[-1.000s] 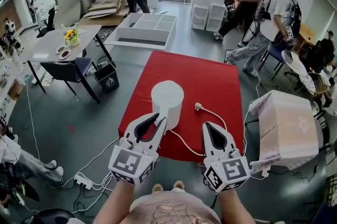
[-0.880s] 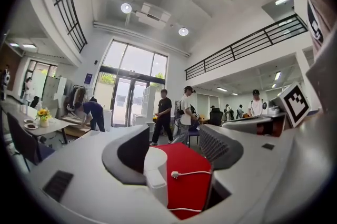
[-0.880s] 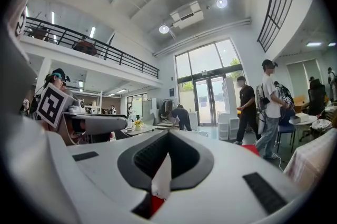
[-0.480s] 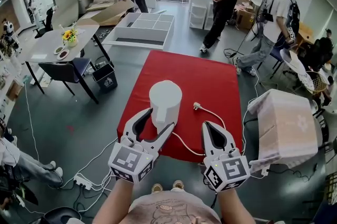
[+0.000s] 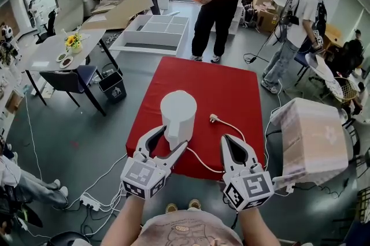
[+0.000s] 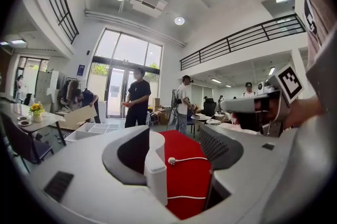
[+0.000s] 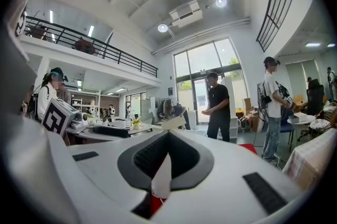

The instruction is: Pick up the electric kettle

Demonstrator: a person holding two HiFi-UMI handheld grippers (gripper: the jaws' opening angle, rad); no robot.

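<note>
The white electric kettle [image 5: 177, 115] stands on the red-covered table [image 5: 225, 86], near its front left edge. Its cord runs right to a loose plug [image 5: 213, 118]. My left gripper [image 5: 167, 144] is open wide at the kettle's near side. In the left gripper view the kettle's white handle [image 6: 155, 170] stands between the jaws, close to the left pad, with the plug [image 6: 171, 161] beyond it. My right gripper [image 5: 234, 144] hovers at the table's front edge, right of the kettle, shut and empty. The right gripper [image 7: 168, 133] has its tips together.
A box draped in white cloth [image 5: 315, 138] stands right of the table. A person in black [image 5: 217, 2] stands just beyond the table's far edge, others further right. A power strip [image 5: 91, 201] and cables lie on the floor at the left. A white shelf unit [image 5: 156, 31] lies behind.
My left gripper's jaws went from nearly shut to wide open and sank around the kettle's handle. The right gripper stayed put. A person in black walked up behind the table.
</note>
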